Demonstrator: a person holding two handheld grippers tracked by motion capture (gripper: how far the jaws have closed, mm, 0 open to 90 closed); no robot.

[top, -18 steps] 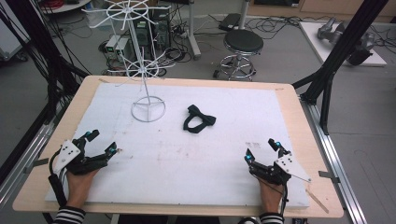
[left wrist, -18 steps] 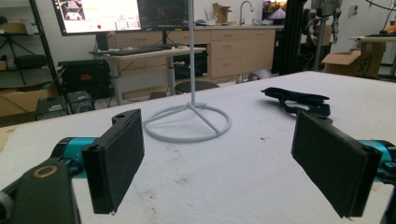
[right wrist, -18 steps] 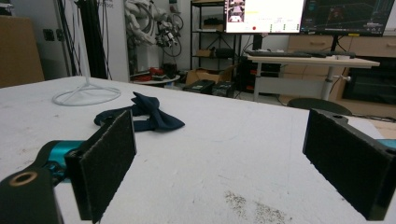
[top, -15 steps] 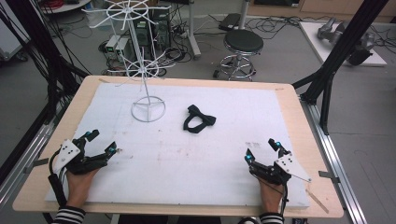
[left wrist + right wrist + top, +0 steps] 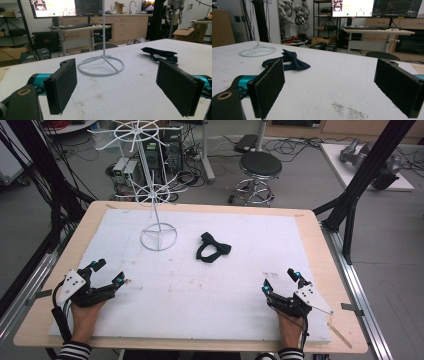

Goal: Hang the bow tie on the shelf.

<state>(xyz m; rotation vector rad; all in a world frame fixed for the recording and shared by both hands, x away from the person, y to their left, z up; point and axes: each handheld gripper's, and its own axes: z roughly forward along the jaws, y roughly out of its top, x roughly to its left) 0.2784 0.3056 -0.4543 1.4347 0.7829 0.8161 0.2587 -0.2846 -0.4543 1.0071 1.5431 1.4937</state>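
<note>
A dark bow tie (image 5: 213,248) lies flat on the white table cover (image 5: 200,285), right of centre toward the back; it also lies ahead in the left gripper view (image 5: 160,53) and the right gripper view (image 5: 289,62). A white wire rack (image 5: 156,190) stands on a ring base (image 5: 101,65) left of the bow tie. My left gripper (image 5: 110,272) rests open at the front left, nothing between its pads (image 5: 62,85). My right gripper (image 5: 281,279) rests open at the front right, its pads (image 5: 268,86) wide apart and empty.
The wooden table edge (image 5: 325,245) frames the white cover. Behind the table stand a black stool (image 5: 260,167), computer boxes and cables on the floor. Black frame posts (image 5: 360,180) rise at both sides. The ring base (image 5: 258,52) lies far left in the right gripper view.
</note>
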